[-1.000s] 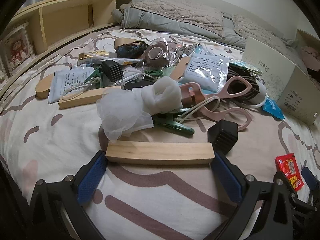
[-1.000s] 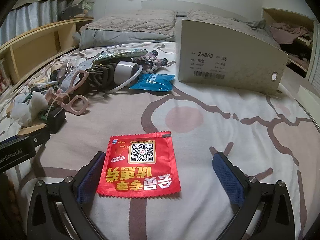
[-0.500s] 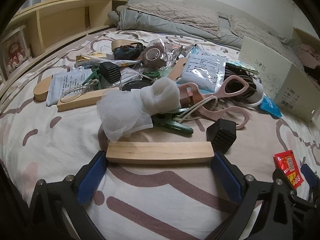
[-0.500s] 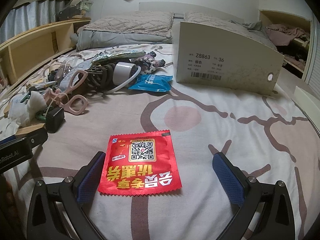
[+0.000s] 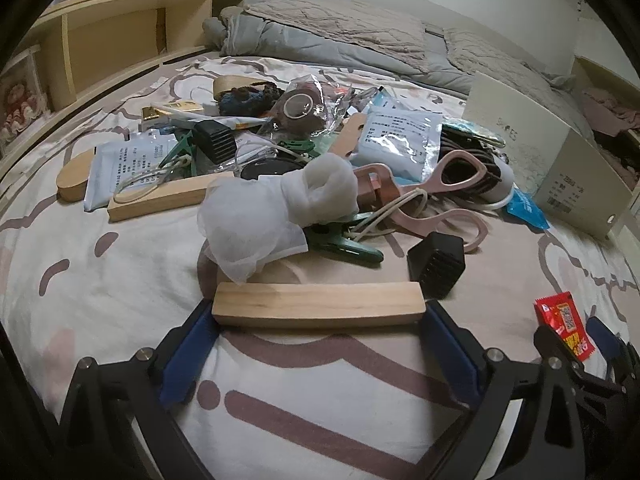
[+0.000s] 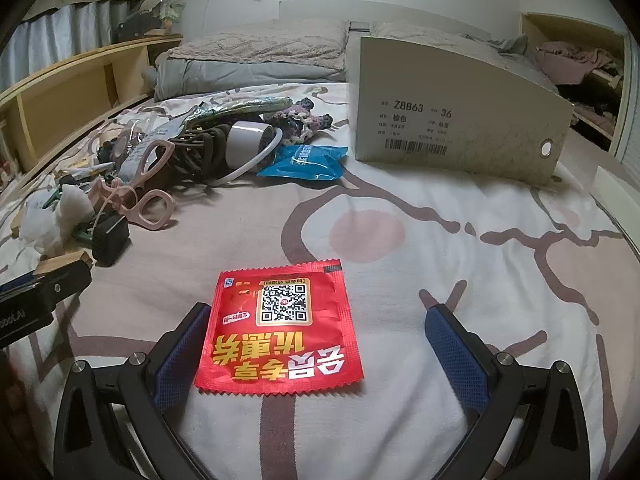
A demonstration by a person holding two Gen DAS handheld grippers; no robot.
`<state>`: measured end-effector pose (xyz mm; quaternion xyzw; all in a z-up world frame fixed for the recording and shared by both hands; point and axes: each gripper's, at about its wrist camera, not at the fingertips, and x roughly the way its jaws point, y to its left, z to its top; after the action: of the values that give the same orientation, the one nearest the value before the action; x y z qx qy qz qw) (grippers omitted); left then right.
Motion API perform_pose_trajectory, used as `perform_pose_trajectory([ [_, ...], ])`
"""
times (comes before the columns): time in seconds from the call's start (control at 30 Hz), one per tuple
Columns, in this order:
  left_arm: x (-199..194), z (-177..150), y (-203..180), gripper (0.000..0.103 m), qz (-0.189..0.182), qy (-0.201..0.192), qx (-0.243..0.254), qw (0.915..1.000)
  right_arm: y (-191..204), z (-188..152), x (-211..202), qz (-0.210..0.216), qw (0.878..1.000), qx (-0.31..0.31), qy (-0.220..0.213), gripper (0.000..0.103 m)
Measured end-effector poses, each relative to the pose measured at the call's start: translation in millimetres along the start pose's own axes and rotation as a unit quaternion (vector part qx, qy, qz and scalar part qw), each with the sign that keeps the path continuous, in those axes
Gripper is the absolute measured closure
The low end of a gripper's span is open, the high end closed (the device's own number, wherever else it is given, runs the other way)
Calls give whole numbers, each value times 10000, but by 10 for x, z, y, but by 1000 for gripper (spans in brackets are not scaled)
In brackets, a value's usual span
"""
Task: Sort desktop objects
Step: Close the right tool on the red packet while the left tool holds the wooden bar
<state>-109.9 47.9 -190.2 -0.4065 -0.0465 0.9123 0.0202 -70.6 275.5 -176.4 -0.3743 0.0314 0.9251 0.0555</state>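
Note:
In the left wrist view a pale wooden block (image 5: 318, 305) lies crosswise on the patterned bedsheet, right at the tips of my open left gripper (image 5: 318, 344), which spans its length. In the right wrist view a red sachet (image 6: 280, 326) with a QR code lies flat between the fingers of my open right gripper (image 6: 320, 354), touching the left finger. The sachet also shows in the left wrist view (image 5: 562, 324). A heap of mixed objects lies beyond the block: white gauze (image 5: 272, 216), pink scissors (image 5: 436, 200), a black cube (image 5: 437, 264), a green clip (image 5: 344, 246).
A beige shoebox (image 6: 456, 120) stands at the back right. A blue packet (image 6: 308, 160) and a white roll (image 6: 246, 140) lie near it. A second wooden block (image 5: 160, 198), paper packets (image 5: 400, 136) and tape (image 5: 300, 110) sit in the heap. Wooden shelving (image 5: 112, 40) lines the left side.
Both grippers have hardly moved; the views shifted slightly. The block and the sachet lie where they were.

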Motion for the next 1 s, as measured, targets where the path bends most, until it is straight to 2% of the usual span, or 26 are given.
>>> perform_pose_trajectory([
  [0.23,-56,-56,0,3,-168,100,313,9993,-26,118,54,165,9982,-49,577,0],
  [0.47,-47,-63,-12,0,-145,86,294,9994,-39,180,107,299,9942,-155,1024,0],
  [0.67,-30,-19,10,0,-82,110,-38,9999,-38,189,114,304,9931,-124,1127,0],
  [1.0,14,-16,-30,0,108,83,19,9999,-25,238,112,172,9903,-36,1377,0],
])
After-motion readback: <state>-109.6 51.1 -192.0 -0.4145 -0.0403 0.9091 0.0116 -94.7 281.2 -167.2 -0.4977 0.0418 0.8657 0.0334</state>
